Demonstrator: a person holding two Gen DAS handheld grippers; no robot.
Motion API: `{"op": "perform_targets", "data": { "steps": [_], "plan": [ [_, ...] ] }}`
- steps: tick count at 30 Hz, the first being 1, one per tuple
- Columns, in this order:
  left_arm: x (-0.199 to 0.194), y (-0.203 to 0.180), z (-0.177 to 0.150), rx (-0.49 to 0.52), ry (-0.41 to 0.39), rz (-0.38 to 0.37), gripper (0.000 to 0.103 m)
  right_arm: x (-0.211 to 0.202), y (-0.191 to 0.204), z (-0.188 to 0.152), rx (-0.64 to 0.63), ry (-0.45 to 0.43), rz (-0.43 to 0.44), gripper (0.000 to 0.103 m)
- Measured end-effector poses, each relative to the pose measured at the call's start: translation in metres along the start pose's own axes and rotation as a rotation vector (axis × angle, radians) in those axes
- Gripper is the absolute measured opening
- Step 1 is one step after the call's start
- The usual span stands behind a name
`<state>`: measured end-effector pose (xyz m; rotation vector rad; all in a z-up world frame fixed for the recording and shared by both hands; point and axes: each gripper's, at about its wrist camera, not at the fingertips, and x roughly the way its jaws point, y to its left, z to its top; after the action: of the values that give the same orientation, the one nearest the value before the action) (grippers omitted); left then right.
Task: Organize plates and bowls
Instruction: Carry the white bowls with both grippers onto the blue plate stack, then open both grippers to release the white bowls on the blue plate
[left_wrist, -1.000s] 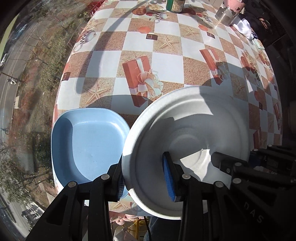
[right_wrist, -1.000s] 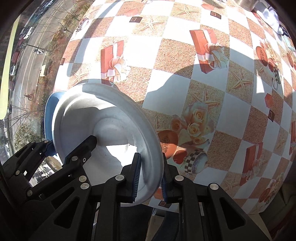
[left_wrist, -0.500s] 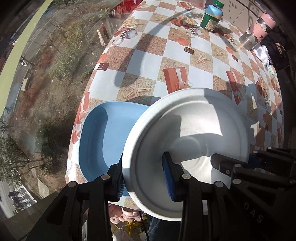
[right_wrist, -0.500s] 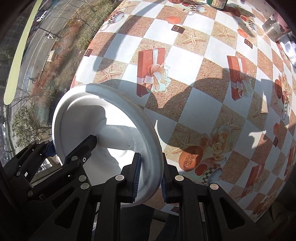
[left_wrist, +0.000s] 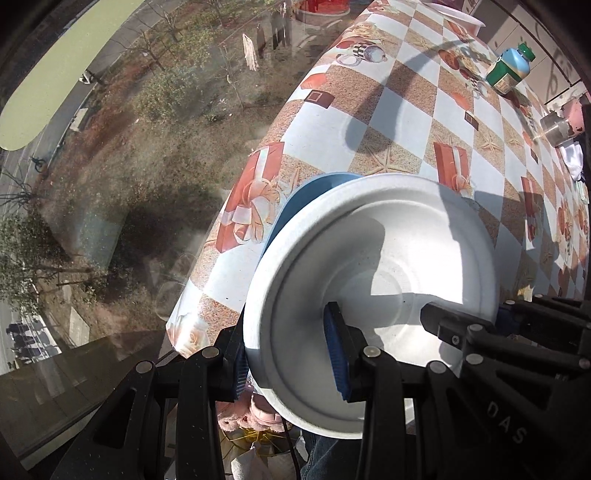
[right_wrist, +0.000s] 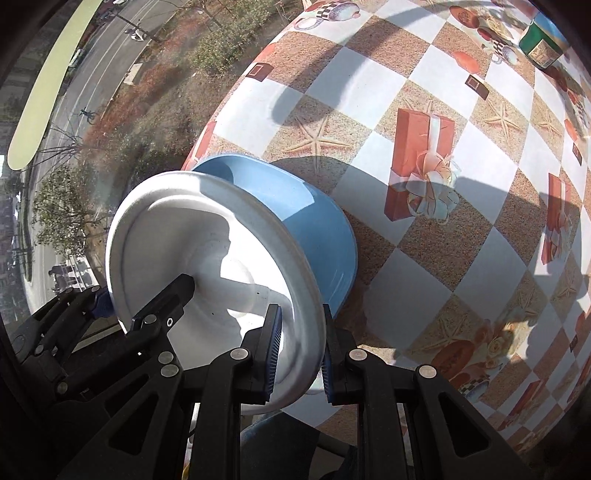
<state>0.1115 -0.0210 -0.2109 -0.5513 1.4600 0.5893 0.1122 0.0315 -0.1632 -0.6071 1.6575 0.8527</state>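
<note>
1. A white plate (left_wrist: 373, 295) is held tilted above the near left corner of the surface (left_wrist: 413, 122), which is covered by a checkered cloth printed with starfish, gift boxes and roses.
2. The left tongs (left_wrist: 288, 354) are closed on the near left rim of the white plate, with one blue-padded finger inside the dish and the other behind the rim.
3. The right tongs (right_wrist: 301, 350) are closed on the plate's opposite rim, with the rim clamped between the two blue pads, as seen in the right wrist view.
4. In the left wrist view, the right tongs (left_wrist: 491, 325) are seen entering from the right and gripping the plate's right edge.
5. In the right wrist view, the left tongs (right_wrist: 107, 299) are seen at the plate's left edge, with one black finger reaching into the white dish.
6. A blue dish (right_wrist: 306, 221) lies on the surface directly behind the white plate (right_wrist: 207, 266), close to the surface's left edge; most of it is hidden by the plate, and only a blue sliver (left_wrist: 295, 206) is seen in the left wrist view.
7. Whether the white plate touches the blue dish cannot be told.
8. A green-capped bottle (left_wrist: 509, 72) stands far off on the surface, well apart from the plates, and is also seen in the right wrist view (right_wrist: 543, 42).
9. A pink and metal container (left_wrist: 561, 123) is seen at the far right edge.
</note>
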Motion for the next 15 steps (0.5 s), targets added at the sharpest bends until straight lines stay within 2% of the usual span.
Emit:
{"op": "perform_targets", "data": {
  "steps": [5,10,15],
  "plan": [
    [0.013,0.009,0.001,-0.027,0.017,-0.001,0.040,0.011,-0.001,0.006,0.003,0.011,0.005,0.022],
    [0.019,0.008,0.004,-0.023,0.016,0.005,0.042,0.000,-0.008,0.006,0.005,-0.001,-0.018,0.022],
    [0.007,0.002,0.000,0.008,-0.018,0.051,0.064,-0.014,-0.013,0.003,0.011,-0.022,-0.040,0.022]
  ]
}}
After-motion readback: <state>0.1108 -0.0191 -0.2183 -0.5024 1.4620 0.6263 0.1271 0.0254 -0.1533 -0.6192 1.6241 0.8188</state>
